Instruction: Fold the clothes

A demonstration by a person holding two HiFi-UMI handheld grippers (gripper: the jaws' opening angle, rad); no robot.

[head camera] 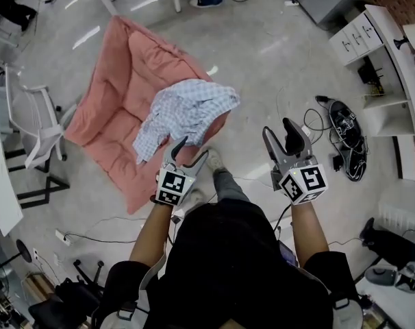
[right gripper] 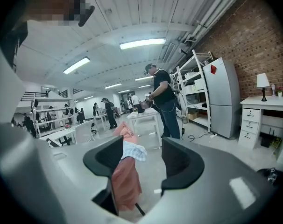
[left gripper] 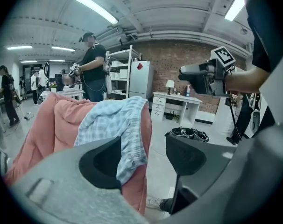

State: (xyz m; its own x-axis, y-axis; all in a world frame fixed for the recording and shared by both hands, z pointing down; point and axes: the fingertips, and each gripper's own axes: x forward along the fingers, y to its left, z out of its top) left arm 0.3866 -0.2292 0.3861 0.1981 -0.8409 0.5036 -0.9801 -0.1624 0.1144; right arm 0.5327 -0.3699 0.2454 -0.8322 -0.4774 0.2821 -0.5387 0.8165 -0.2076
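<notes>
A blue-and-white checked garment (head camera: 185, 112) lies crumpled on a pink padded quilt (head camera: 118, 115) that rests on the floor. My left gripper (head camera: 192, 149) is open just short of the garment's near edge, with nothing between its fingers. In the left gripper view the garment (left gripper: 116, 122) hangs over the quilt (left gripper: 43, 129) right behind the left gripper (left gripper: 144, 157). My right gripper (head camera: 279, 129) is open over bare floor, to the right of the quilt. In the right gripper view the garment (right gripper: 134, 150) and the quilt (right gripper: 125, 183) show far off between the jaws of the right gripper (right gripper: 141, 160).
A white chair (head camera: 36, 125) stands left of the quilt. A white desk with drawers (head camera: 372, 46) and a black bag with cables (head camera: 346, 132) are at the right. My own shoe (head camera: 213, 160) is by the quilt's near corner. A person (left gripper: 92, 64) stands behind the quilt.
</notes>
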